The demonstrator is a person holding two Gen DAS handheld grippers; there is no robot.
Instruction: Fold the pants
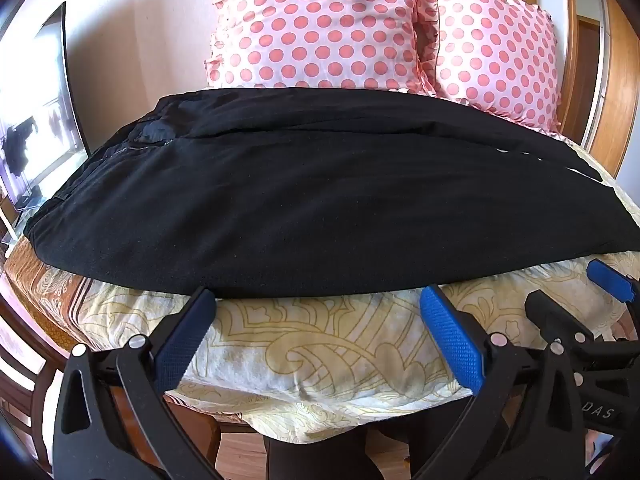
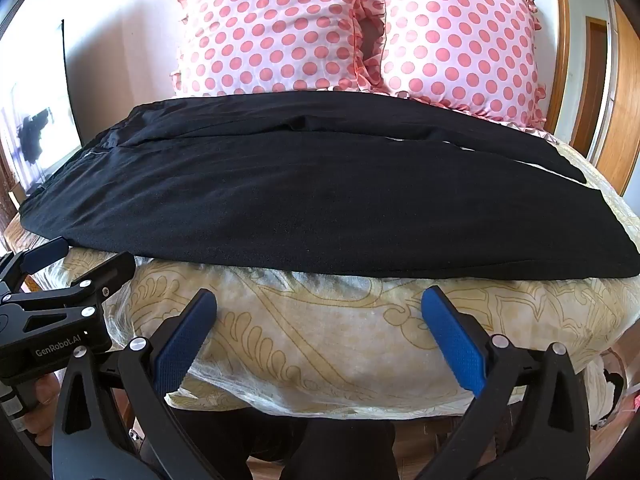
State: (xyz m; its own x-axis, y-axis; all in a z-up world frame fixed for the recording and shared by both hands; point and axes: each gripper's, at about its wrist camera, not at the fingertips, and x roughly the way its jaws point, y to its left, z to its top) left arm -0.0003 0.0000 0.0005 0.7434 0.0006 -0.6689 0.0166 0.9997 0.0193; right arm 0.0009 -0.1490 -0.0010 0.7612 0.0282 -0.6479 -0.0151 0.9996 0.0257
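Right now the black pants (image 1: 320, 200) lie flat across the bed (image 1: 320, 344), spread sideways in front of two pink dotted pillows (image 1: 316, 24). Both grippers hang near the front edge of the bed, just before the pants' near edge. The left gripper (image 1: 320, 300) is spread wide and empty; the right gripper (image 2: 320, 304) is also spread wide and holds nothing.

- A bed (image 1: 320, 344) with a cream bedspread patterned in yellow scrollwork carries everything.
- Black pants (image 1: 320, 200) lie spread flat across it.
- Two pink polka-dot pillows (image 1: 316, 24) stand at its far edge, apparently against the wall.
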